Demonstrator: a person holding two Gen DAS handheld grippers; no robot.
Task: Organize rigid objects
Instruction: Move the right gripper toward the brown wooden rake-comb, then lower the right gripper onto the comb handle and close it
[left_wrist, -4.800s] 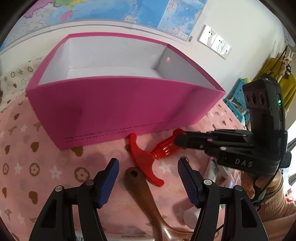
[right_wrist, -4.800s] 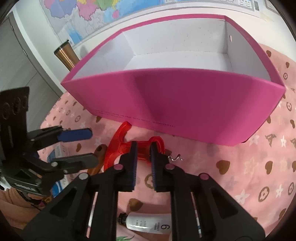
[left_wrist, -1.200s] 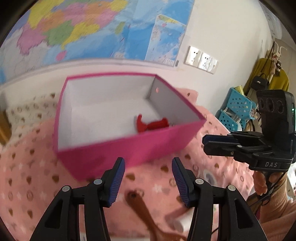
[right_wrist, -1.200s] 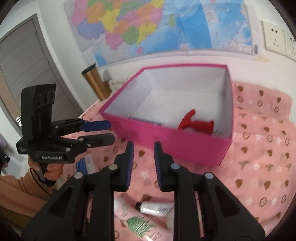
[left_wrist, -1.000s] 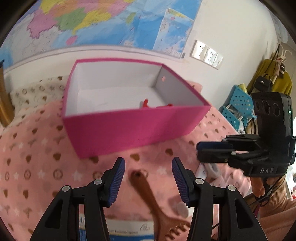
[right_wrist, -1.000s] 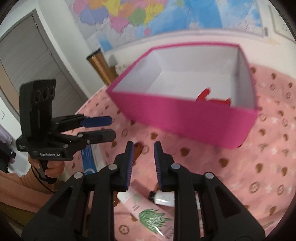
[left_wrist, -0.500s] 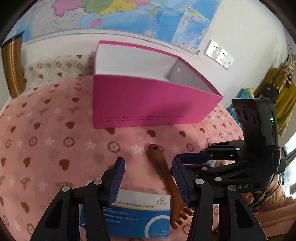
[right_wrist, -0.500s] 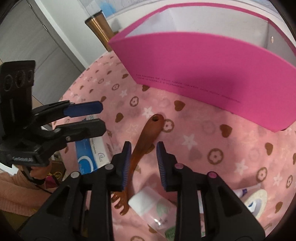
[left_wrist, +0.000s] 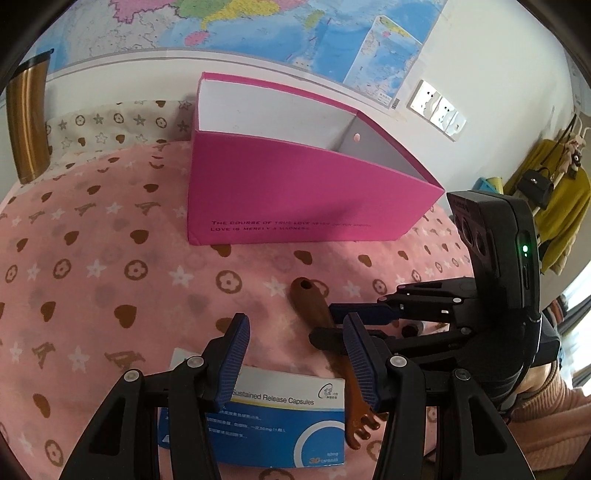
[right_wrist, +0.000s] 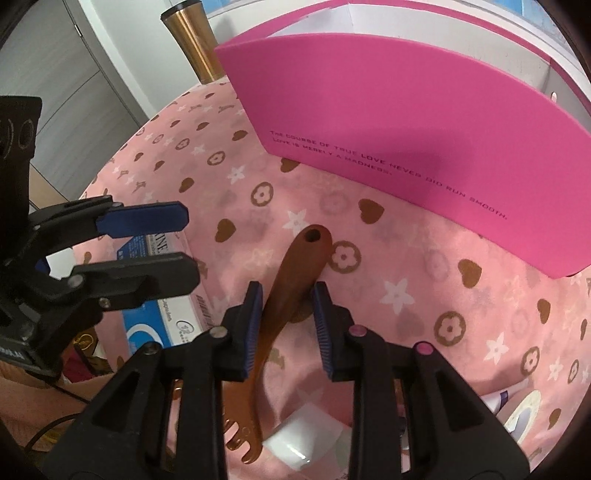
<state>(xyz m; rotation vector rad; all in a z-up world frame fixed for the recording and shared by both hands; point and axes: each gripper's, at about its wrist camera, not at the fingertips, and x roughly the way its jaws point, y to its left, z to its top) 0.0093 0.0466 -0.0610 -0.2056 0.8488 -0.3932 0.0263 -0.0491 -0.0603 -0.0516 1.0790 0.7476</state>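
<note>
2 grippers work over 1 pink cloth (left_wrist: 110, 258) patterned with brown hearts and white stars. Farthest left of the left gripper (left_wrist: 295, 350) stands 1 gold tumbler (left_wrist: 26, 118), well apart at the cloth's far edge. Beneath that gripper lies 1 blue-and-white capsule box (left_wrist: 280, 424), its near part showing between and below the 2 blue pads; the jaws stand apart with nothing pressed between them. Ahead of the left gripper, farther off, sits 1 pink box (left_wrist: 295, 199), open at the top, with 2 lines of dark lettering low on its near wall; what lies inside cannot be seen from here. Just right of the left gripper's right finger lies 1 brown comb (right_wrist: 291, 280), its handle with 1 hole pointing toward the pink box and its teeth toward the cameras. The right gripper (right_wrist: 286, 325) straddles that handle: its jaws have just been opening, the 2 pads stand apart on either side, and whether the left pad touches the comb I cannot tell. Near the right gripper's base lies 1 white-capped tube (right_wrist: 306, 439), and to its right 1 more tube (right_wrist: 517, 410), partly cut off.
</note>
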